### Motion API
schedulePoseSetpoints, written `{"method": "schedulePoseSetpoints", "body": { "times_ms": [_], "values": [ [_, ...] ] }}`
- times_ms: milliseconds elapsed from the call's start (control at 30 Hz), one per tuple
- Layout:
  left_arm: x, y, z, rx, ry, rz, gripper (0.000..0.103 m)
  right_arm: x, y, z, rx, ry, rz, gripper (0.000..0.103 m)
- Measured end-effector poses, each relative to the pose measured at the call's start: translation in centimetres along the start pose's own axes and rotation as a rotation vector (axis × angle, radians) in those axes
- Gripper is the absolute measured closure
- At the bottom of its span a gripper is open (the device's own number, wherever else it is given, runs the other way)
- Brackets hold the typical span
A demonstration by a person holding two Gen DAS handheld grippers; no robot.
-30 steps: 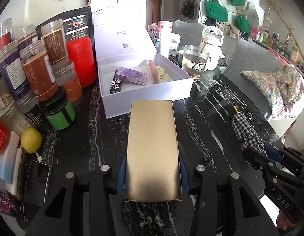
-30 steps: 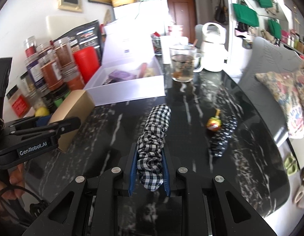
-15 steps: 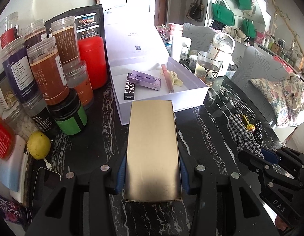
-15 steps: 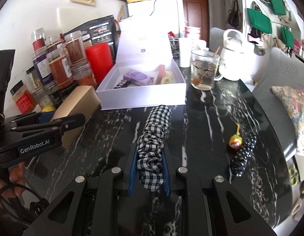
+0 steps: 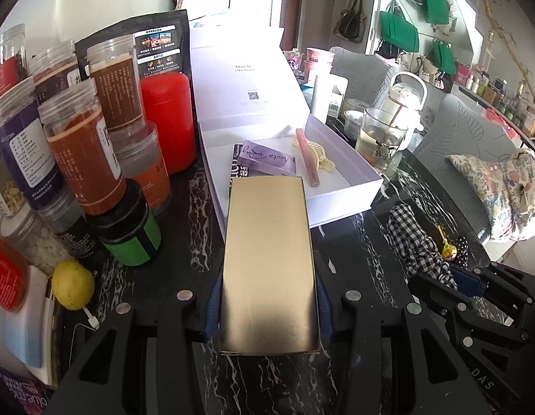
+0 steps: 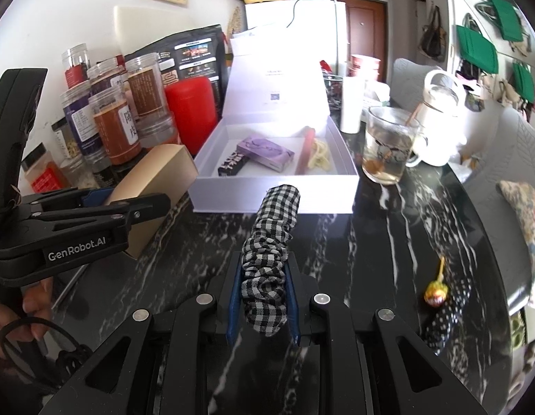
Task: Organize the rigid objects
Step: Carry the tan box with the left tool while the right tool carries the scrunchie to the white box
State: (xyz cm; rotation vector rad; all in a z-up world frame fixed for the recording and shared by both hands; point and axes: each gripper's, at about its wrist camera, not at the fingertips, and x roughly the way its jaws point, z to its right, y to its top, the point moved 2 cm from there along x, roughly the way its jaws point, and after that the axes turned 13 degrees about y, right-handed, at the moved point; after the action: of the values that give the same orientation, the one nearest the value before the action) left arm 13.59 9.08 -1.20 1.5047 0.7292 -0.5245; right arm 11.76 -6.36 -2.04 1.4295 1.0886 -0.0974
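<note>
My left gripper (image 5: 267,297) is shut on a long gold box (image 5: 269,263), held above the black marble table with its far end at the near wall of the open white box (image 5: 340,204). The gold box (image 6: 153,186) also shows at the left of the right wrist view. My right gripper (image 6: 264,297) is shut on a black-and-white checked scrunchie (image 6: 271,249), just short of the white box (image 6: 274,197). Inside the white box lie a purple carton (image 6: 265,154), a black carton (image 6: 233,164), a pink stick (image 6: 303,154) and a cream hair clip (image 6: 319,157).
Several jars (image 5: 84,159) and a red canister (image 5: 167,121) crowd the left side, with a lemon (image 5: 73,284) in front. A glass mug (image 6: 388,145) and white kettle (image 6: 440,128) stand right of the box. A lollipop (image 6: 436,292) and dotted scrunchie (image 6: 447,311) lie on the right.
Both grippers have moved forward toward the white box with their loads. The gold box's far end now overlaps the box's near wall in the left wrist view.
</note>
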Motion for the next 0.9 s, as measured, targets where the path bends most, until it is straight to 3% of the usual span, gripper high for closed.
{"method": "schedulePoseSetpoints", "body": {
  "times_ms": [900],
  "values": [
    [2.0, 8.3, 0.8, 0.034, -0.023, 0.089, 0.059, 1.6, 7.8, 1.9, -0.064, -0.01, 0.057, 0.081]
  ]
}}
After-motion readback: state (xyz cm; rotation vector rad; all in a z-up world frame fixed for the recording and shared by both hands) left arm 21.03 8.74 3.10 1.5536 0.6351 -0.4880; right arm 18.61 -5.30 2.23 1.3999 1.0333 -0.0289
